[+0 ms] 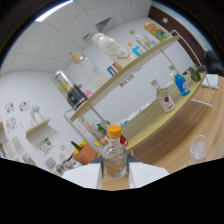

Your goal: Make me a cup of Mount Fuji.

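Note:
A clear bottle with an orange cap (114,152) stands upright between my two pale fingers (84,175), its lower part at the fingertips. My gripper (115,176) is shut on the bottle, both fingers pressing its sides. The whole scene leans, so the bottle is held off the wooden counter (170,132). A clear glass cup (199,147) stands on that counter, off to the right of the fingers. The bottle's base is hidden.
Beyond the bottle a wooden shelf (135,67) carries a black-and-yellow can (70,90), a clear jar (86,65) and a white bottle (112,47). A red-labelled bottle (165,100) and a blue bottle (181,84) stand on the counter. An orange object (86,154) lies just left of the fingers.

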Demonstrator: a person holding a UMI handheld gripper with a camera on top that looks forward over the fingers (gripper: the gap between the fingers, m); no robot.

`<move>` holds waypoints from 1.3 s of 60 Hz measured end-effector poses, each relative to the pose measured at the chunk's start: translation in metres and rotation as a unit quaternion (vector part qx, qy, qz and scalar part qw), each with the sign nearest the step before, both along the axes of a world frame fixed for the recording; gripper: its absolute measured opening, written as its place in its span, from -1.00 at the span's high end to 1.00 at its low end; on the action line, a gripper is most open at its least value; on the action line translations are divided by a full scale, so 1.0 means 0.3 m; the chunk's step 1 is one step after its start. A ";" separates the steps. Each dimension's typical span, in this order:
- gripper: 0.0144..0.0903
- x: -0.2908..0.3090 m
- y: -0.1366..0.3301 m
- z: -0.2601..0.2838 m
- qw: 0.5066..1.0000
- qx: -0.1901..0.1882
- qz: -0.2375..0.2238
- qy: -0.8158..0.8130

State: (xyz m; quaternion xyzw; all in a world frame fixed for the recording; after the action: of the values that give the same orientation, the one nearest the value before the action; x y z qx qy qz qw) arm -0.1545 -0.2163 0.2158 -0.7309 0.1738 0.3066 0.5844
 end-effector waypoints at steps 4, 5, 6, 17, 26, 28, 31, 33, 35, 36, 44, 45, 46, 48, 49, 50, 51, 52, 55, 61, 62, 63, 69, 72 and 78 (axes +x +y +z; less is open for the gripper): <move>0.45 -0.059 0.008 -0.070 0.996 -0.008 0.000 -0.093; 0.45 -0.071 0.010 -0.093 0.993 -0.012 0.000 -0.116; 0.45 -0.082 0.016 -0.122 0.990 -0.014 -0.005 -0.144; 0.45 -0.164 0.039 -0.408 0.952 -0.083 -0.005 -0.294; 0.45 -0.173 0.025 -0.592 0.938 -0.159 -0.005 -0.306; 0.45 -0.170 0.022 -0.617 0.935 -0.169 -0.005 -0.312; 0.45 -0.175 0.027 -0.643 0.932 -0.177 -0.001 -0.317; 0.45 -0.179 0.024 -0.660 0.929 -0.183 0.002 -0.321; 0.46 -0.185 0.023 -0.672 0.928 -0.187 0.005 -0.323; 0.45 -0.188 0.023 -0.675 0.927 -0.188 0.006 -0.324; 0.45 -0.203 0.023 -0.688 0.922 -0.189 0.017 -0.337; 0.45 -0.206 0.023 -0.688 0.922 -0.188 0.018 -0.338; 0.44 -0.207 0.022 -0.687 0.922 -0.189 0.018 -0.339; 0.44 -0.208 0.017 -0.691 0.920 -0.190 0.018 -0.343; 0.44 -0.208 0.016 -0.691 0.919 -0.191 0.019 -0.345; 0.43 -0.207 0.014 -0.691 0.918 -0.191 0.019 -0.347; 0.43 -0.207 0.012 -0.691 0.918 -0.191 0.019 -0.348; 0.43 -0.207 0.010 -0.691 0.918 -0.191 0.019 -0.348; 0.42 -0.206 0.004 -0.692 0.918 -0.192 0.019 -0.345; 0.40 -0.203 -0.005 -0.695 0.921 -0.194 0.020 -0.337; 0.39 -0.201 -0.007 -0.695 0.921 -0.194 0.021 -0.337; 0.37 -0.200 -0.009 -0.695 0.921 -0.194 0.021 -0.337; 0.11 -0.192 -0.027 -0.680 0.918 -0.187 0.026 -0.349; 0.02 -0.191 -0.041 -0.656 0.917 -0.179 0.030 -0.355; -0.72 -0.202 -0.075 -0.587 0.918 -0.155 0.042 -0.362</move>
State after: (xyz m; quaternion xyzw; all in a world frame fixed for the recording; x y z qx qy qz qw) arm -0.2151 -0.2389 0.0398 -0.8803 -0.0350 0.0151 0.4728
